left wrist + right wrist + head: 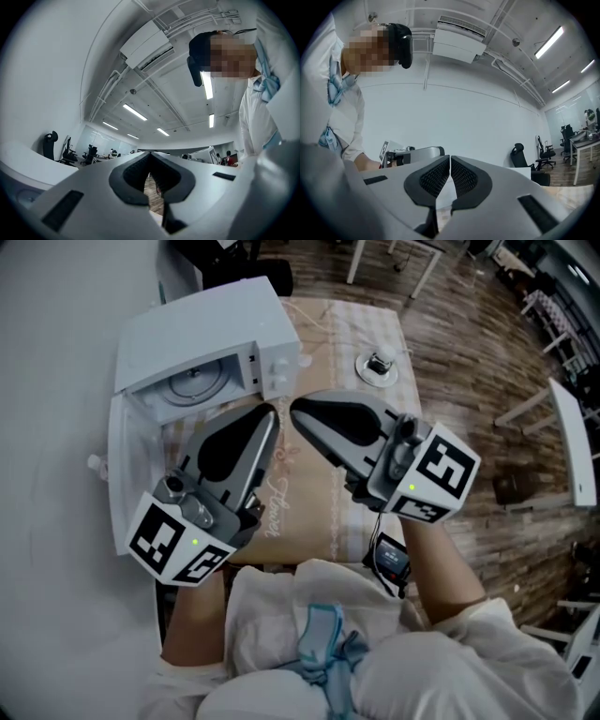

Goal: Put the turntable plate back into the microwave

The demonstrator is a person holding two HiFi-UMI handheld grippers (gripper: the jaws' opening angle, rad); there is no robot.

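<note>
A wide counter [328, 334] under a beige striped cloth fills the middle of the scene, with dark wooden floor [487, 362] running off past its 3 o'clock edge. At the counter's 10 o'clock corner stands a boxy white microwave [202, 320]. Its white door [120, 465] is swung wide towards 8 o'clock, close to the pale wall.

The person holds two grey, black-padded tools above the cloth, the left gripper [271, 413] and the right gripper [294, 408]. Their tips are near each other, just at 5 o'clock of the cavity mouth. Both have their jaws pressed together with nothing between them.

The round clear glass turntable plate [192, 383] lies inside the cavity, seemingly flat. A small round silvery thing [377, 367] sits on the cloth at 1 o'clock; I cannot tell what it is.

I judge the placing done. What remains is to check that the plate sits level on its hub, then shut the door. To do that well, push the door at its outer edge with a closed tip and swing it steadily. Room is tight by the wall at 9 o'clock and free towards 3 and 6 o'clock.
</note>
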